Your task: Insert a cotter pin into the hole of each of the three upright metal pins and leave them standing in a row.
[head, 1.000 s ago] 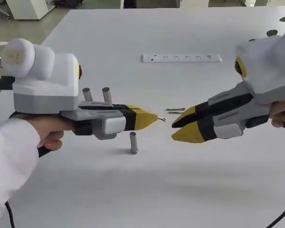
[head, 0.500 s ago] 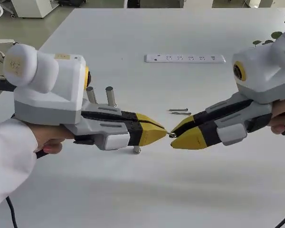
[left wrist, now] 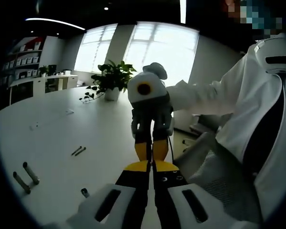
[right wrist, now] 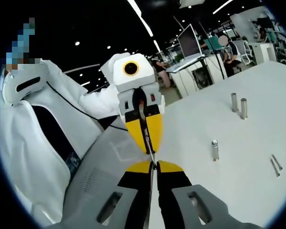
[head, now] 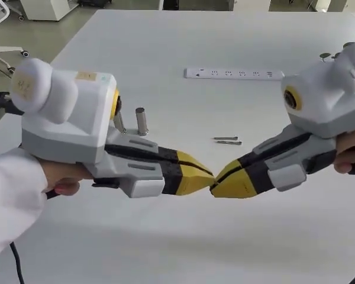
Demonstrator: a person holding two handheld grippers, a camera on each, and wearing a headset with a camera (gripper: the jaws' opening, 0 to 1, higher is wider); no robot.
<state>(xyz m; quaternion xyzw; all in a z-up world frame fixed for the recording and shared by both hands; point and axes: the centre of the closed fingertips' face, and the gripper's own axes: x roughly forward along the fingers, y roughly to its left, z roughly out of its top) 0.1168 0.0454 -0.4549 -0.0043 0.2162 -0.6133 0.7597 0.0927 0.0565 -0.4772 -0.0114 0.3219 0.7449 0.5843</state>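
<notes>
My left gripper (head: 210, 176) and right gripper (head: 215, 184) meet tip to tip above the white table (head: 165, 236). Both are shut on one thin cotter pin (right wrist: 151, 157), which bridges the two sets of yellow tips. Behind the left gripper stand two upright metal pins (head: 141, 121), side by side. A third upright pin (right wrist: 214, 149) stands apart from that pair (right wrist: 238, 106) and nearer to me. In the left gripper view, the right gripper (left wrist: 151, 155) faces my own jaws head on.
Two loose cotter pins (head: 226, 140) lie on the table past the gripper tips. A white power strip (head: 234, 73) lies farther back. A potted plant (left wrist: 112, 78) stands at the table's far end. A person's white sleeve (head: 12, 195) holds the left gripper.
The right gripper has come in from the right and shut on the cotter pin that the left gripper holds. The left gripper now covers the nearest upright pin in the head view.
</notes>
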